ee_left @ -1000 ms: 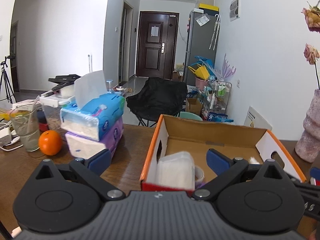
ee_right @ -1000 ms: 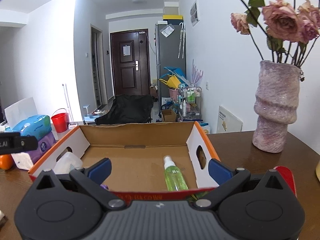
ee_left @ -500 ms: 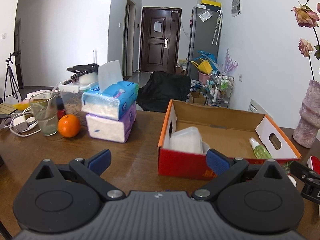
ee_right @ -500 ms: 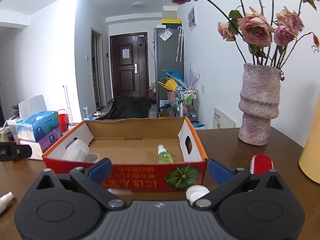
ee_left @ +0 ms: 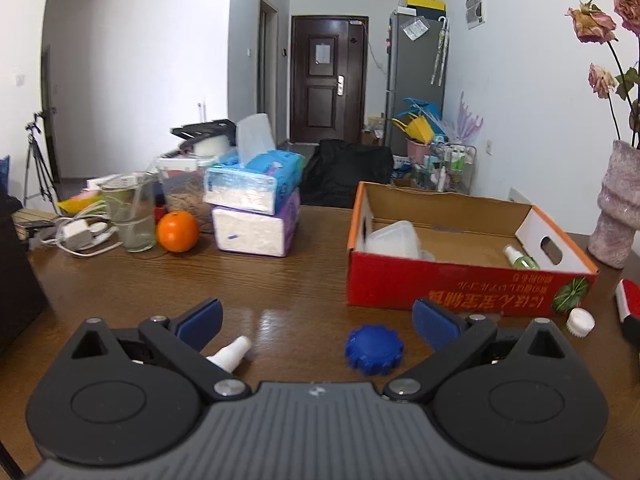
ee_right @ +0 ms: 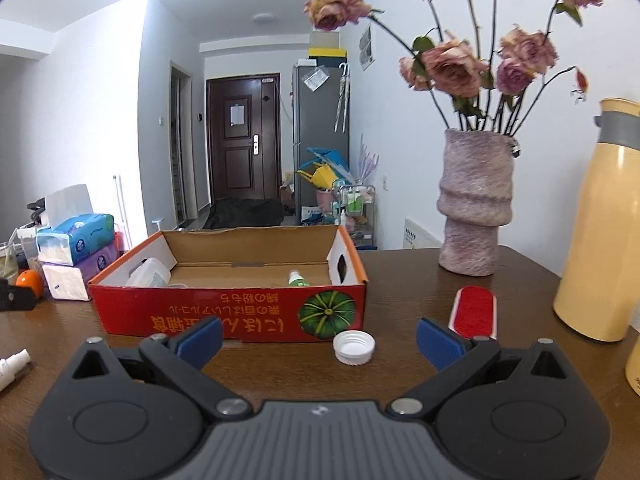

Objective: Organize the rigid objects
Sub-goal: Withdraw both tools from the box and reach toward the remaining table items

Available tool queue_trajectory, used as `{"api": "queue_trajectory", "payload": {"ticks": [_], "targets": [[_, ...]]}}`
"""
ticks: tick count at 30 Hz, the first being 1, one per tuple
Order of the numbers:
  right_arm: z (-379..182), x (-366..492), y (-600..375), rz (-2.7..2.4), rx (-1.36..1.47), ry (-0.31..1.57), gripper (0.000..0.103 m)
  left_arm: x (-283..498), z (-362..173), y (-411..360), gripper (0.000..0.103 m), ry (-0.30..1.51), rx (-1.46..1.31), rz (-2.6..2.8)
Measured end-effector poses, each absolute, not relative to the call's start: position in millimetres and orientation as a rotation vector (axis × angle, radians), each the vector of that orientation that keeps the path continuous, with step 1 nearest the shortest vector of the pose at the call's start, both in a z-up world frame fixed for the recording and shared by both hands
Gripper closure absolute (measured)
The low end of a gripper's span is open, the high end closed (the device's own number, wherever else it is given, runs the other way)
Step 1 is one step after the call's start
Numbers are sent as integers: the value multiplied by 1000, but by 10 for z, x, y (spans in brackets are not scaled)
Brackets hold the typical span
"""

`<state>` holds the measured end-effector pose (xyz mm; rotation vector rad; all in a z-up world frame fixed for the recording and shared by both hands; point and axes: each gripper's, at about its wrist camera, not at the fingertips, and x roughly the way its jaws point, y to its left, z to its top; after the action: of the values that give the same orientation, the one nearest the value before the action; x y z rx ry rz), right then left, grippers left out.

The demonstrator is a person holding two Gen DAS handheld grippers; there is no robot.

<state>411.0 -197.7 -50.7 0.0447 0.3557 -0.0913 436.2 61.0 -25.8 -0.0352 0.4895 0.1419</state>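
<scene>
Now both grippers released, empty. Left gripper [ee_left: 316,322]: blue cap [ee_left: 374,348] lies just before cardboard box [ee_left: 460,288]; straddle, clench gently. Right gripper [ee_right: 319,338]: white cap [ee_right: 354,347] near box front; centre first.

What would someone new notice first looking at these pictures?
Probably the red cardboard box at mid-table, open-topped, with a green spray bottle and a clear container inside. Right of it stands a pink vase of dried roses. In front, a blue cap and a white cap lie loose.
</scene>
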Motion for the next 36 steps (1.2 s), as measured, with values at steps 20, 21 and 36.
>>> {"api": "queue_trajectory", "payload": {"ticks": [20,21,36], "targets": [[-756,3416,-2392,-219,49,390,0,3574,-415,991,0,457,-61,169],[-766,3402,-2430,-232,54,394,0,3566,-427,1013,0,459,-62,173],[-877,3309,-2727,-315,40,446,0,3538,-511,1345,0,479,-108,221]]}}
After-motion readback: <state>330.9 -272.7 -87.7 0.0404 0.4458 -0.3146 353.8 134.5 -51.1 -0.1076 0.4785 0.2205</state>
